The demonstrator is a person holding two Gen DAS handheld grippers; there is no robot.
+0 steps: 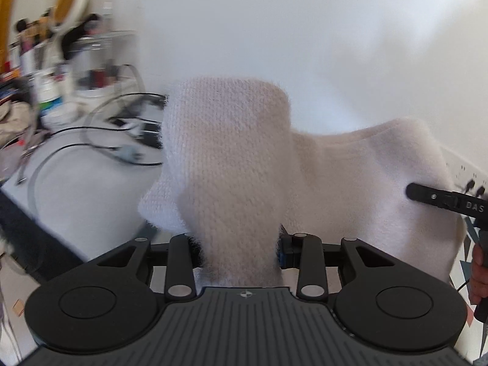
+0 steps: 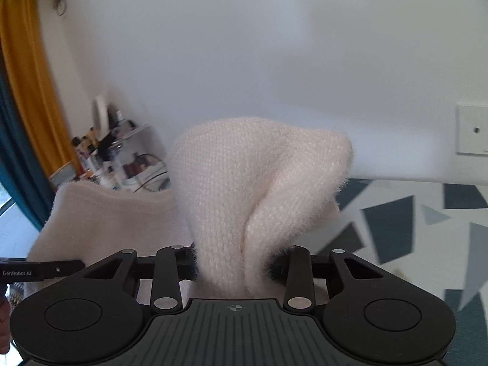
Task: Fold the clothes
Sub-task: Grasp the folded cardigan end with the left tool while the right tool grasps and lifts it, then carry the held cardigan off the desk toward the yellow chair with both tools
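A white fuzzy knit sweater (image 1: pixel 225 140) hangs lifted in the air between both grippers. My left gripper (image 1: pixel 241 244) is shut on a bunched fold of it, and the knit stands up over the jaws and hides the fingertips. In the right wrist view my right gripper (image 2: pixel 233 262) is likewise shut on a bunch of the same sweater (image 2: pixel 244 177). The rest of the garment stretches between the two. The right gripper's black finger (image 1: pixel 427 196) shows against the cloth, held by a hand (image 1: pixel 479 271). The left gripper's finger (image 2: pixel 45 270) shows at the left edge.
A white desk (image 1: pixel 91 189) at the left carries black cables, bottles and a round mirror (image 1: pixel 70 3). A patterned blue-and-white surface (image 2: pixel 427 228) lies below on the right. A yellow curtain (image 2: pixel 24 70) hangs at far left, with a white wall and wall plate (image 2: pixel 471 134) behind.
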